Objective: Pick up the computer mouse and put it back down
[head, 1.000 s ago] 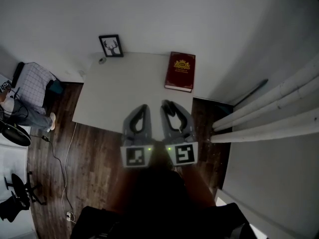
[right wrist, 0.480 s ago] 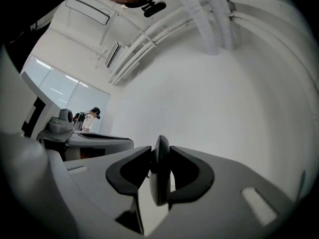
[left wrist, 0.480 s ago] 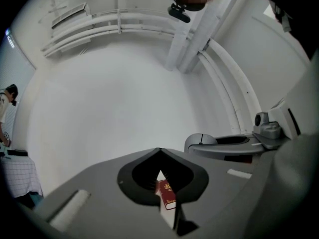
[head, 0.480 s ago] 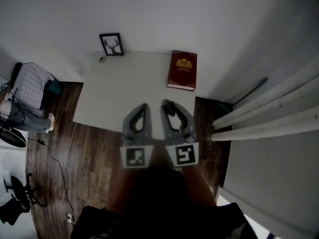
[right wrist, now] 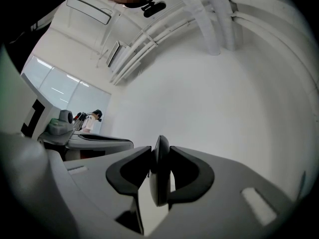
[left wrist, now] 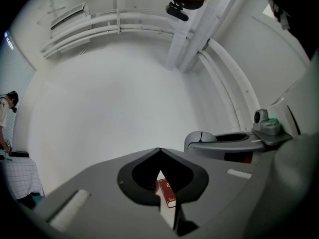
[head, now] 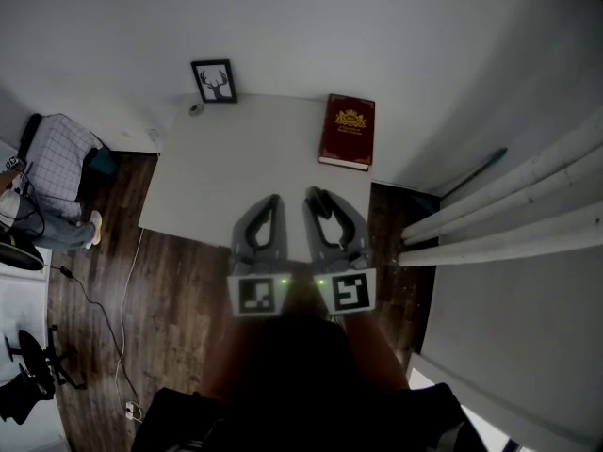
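In the right gripper view a dark computer mouse (right wrist: 160, 171) stands on edge between the jaws, and my right gripper (right wrist: 159, 152) is shut on it. The head view shows that right gripper (head: 318, 199) with the mouse (head: 322, 205) at its tips, over the near part of the white table (head: 217, 177). My left gripper (head: 271, 201) hangs close beside it on the left, level and parallel. Its jaws (left wrist: 159, 152) meet at the tip with nothing between them.
A dark red book (head: 347, 132) lies at the table's far right corner, also seen past the left jaws (left wrist: 166, 193). A framed deer picture (head: 214, 81) and a small round object (head: 195, 109) stand at the far left. White pipes (head: 509, 224) run along the right.
Both grippers keep their side-by-side pose and their grip. The table and book drift slightly right and down in the head view.
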The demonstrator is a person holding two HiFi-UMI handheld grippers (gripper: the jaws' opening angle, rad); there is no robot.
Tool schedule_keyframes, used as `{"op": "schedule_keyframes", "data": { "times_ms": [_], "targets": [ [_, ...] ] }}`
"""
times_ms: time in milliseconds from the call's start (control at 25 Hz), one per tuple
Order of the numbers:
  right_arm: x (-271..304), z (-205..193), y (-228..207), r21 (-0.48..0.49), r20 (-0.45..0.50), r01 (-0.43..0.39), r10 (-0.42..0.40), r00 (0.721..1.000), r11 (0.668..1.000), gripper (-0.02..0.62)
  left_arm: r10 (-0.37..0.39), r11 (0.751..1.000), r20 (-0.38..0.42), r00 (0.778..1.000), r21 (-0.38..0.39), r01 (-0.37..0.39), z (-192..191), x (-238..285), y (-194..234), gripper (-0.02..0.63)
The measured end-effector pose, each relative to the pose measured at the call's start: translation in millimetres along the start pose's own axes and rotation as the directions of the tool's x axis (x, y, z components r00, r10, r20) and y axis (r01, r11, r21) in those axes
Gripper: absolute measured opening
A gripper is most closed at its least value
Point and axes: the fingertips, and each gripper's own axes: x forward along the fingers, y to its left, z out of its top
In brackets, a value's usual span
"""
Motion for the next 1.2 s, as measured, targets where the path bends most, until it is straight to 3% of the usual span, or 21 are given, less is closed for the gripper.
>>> {"op": "schedule_keyframes", "data": {
  "times_ms": [400, 720, 1200],
  "targets": [
    [3.0, 0.4, 6.0, -0.015, -0.003, -0.012, 0.012, 1.000, 1.000, 0.130, -0.009, 0.999, -0.012, 1.000, 0.039, 0.010, -3.4, -1.7, 4.6, 0.000],
    [5.5, 1.5, 7.6, -0.011, 0.003, -0.016, 0.016, 1.000, 1.000, 0.130, 0.005, 1.000, 0.005, 1.000, 0.000, -0.005, -1.3, -1.8, 9.5, 0.000],
    [10.3, 2.6, 13.7, -0.009, 0.004, -0.025, 0.025, 1.000, 1.000, 0.130, 0.005, 1.000, -0.006, 1.000, 0.029, -0.005, -3.2, -5.6, 16.7, 0.000]
  ]
}}
